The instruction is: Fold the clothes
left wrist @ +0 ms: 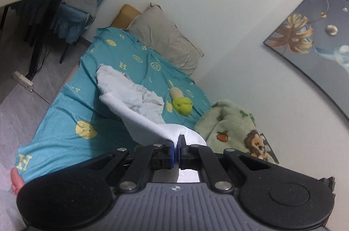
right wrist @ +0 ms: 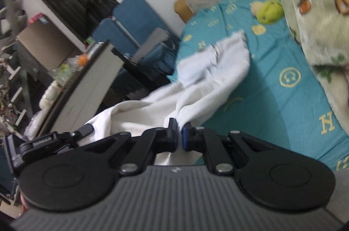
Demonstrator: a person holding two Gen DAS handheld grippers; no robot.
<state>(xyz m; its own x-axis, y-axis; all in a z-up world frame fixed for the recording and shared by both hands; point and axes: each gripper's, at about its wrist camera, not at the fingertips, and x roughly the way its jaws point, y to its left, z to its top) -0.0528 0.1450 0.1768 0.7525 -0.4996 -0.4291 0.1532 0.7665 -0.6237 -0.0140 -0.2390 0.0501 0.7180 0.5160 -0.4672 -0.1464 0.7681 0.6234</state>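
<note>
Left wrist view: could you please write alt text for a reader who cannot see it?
The left gripper is shut on a white garment, lifting one end while the rest lies crumpled on a teal bedsheet. A green toy, a green blanket and a grey pillow lie beyond.

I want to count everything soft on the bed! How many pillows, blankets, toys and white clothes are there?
Pillows: 2, grey and mustard
Blankets: 1, green
Toys: 1, green plush
White clothes: 1, the garment, held in both grippers
Total: 5
</note>
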